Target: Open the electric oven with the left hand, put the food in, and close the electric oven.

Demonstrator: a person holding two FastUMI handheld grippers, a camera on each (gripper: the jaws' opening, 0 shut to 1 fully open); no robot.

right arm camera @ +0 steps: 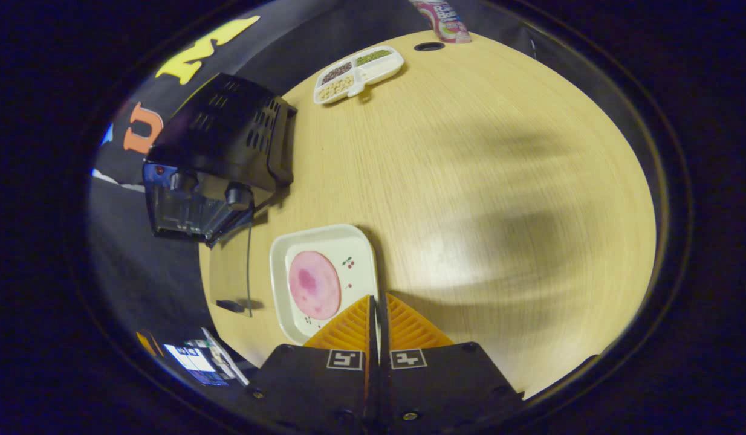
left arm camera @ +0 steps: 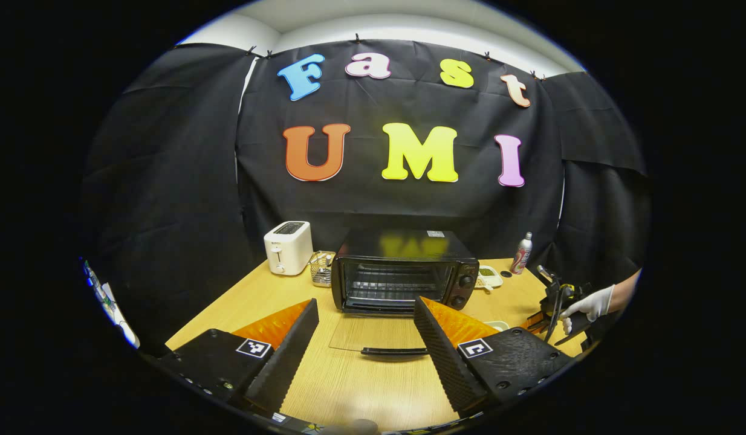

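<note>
The right claw (right arm camera: 378, 314) is closed on the near rim of a square white plate (right arm camera: 324, 238) that carries a round pink slice of food (right arm camera: 314, 285). The plate sits on the pale wooden bench (right arm camera: 482, 181). To its left stands the black electric oven (right arm camera: 222, 133), its glass door (right arm camera: 231, 275) folded down flat. Farther off lie a white divided tray of beans (right arm camera: 358, 72) and a can (right arm camera: 441, 21).

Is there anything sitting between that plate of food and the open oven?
Nothing visible does. The plate lies on bare table just off the oven, whose glass door is folded down flat. The right gripper pinches the plate's rim.
</note>
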